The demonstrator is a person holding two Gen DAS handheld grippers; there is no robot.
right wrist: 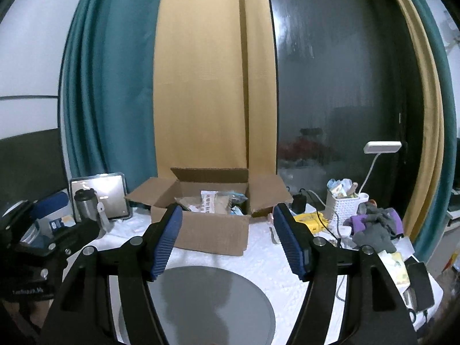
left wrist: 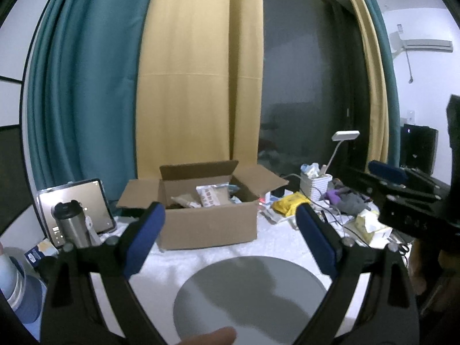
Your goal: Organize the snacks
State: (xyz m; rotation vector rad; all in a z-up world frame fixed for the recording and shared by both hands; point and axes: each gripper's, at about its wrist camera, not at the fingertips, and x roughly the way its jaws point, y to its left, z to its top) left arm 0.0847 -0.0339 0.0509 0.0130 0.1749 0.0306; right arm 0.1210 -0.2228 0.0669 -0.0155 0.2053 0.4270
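Both your left gripper (left wrist: 230, 227) and right gripper (right wrist: 227, 235) hang spread wide, holding nothing, above the round grey plate (right wrist: 207, 302). At twelve o'clock stands the open brown cardboard box (left wrist: 210, 224), snack packets (left wrist: 212, 195) inside.

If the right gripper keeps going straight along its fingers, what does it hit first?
Most likely the cardboard box: its front wall sits between the open right gripper fingers, beyond the grey round mat on the table. Nothing shows in the gap before it, though the fisheye leaves depth and height unclear; the gripper might pass over the rim.
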